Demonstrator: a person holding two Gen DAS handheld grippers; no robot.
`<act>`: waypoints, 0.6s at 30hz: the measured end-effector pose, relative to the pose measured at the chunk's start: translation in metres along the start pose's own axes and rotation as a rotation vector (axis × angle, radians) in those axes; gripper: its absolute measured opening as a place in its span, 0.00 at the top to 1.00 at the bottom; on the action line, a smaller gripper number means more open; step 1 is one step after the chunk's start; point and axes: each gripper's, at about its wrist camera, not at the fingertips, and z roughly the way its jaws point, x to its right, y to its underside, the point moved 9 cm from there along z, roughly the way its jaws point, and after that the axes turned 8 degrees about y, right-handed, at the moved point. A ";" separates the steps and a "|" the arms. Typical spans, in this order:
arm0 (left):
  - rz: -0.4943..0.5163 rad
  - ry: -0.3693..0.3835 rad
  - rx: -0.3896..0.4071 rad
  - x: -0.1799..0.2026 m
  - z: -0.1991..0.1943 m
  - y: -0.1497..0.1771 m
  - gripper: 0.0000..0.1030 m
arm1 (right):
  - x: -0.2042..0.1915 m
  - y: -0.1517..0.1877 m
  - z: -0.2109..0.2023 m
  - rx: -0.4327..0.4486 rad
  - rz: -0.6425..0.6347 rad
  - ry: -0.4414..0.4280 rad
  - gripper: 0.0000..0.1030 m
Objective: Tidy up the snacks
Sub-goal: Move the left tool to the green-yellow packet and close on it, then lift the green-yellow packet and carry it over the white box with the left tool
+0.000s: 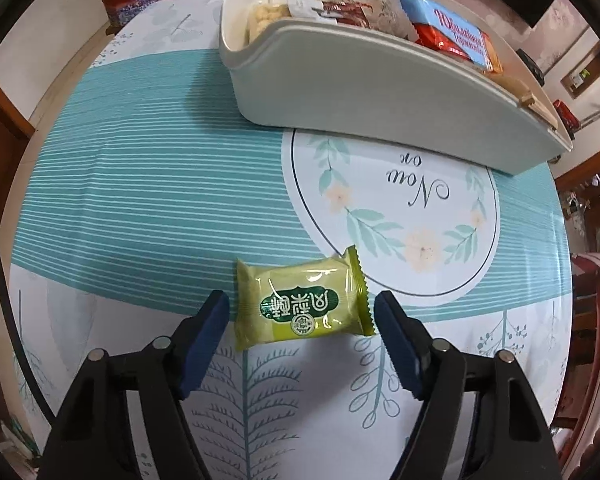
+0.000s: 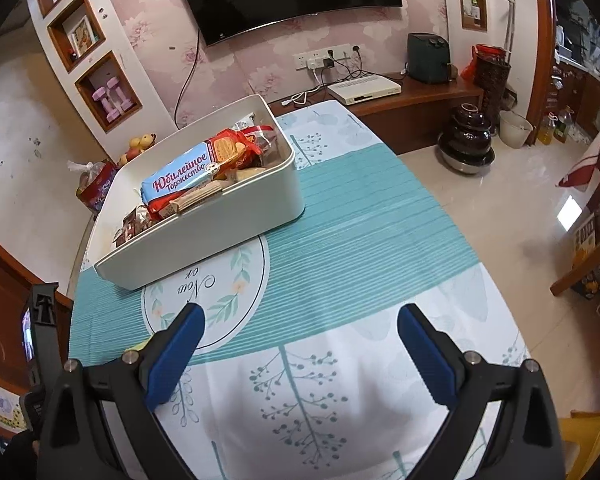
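Green snack packet (image 1: 302,300) lies between the parted, untouching left tongs (image 1: 302,312); right tongs (image 2: 300,324) gape empty.

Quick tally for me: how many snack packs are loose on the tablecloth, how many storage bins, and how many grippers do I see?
Green snack pack loose on the tablecloth: 1
White bin with snacks inside: 1
Grippers: 2, left gripper and right gripper
Total: 4

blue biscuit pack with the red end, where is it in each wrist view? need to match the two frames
Left wrist: blue biscuit pack at upper right, lying in the white bin, partly hidden behind its near wall.
Right wrist: the pack left of centre, on top of the snacks in the bin.
Shared landmark: the round "Now or" print on the tablecloth, just in front of the bin.
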 end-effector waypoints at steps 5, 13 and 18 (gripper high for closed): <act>0.012 0.014 -0.017 0.003 0.005 0.001 0.34 | 0.001 0.005 -0.002 -0.004 0.028 0.015 0.05; 0.044 0.012 -0.022 0.003 0.002 0.001 0.45 | 0.000 0.011 -0.005 -0.007 0.059 0.014 0.05; 0.070 0.016 -0.033 0.004 -0.001 0.001 0.48 | -0.002 0.013 -0.005 -0.007 0.066 0.009 0.05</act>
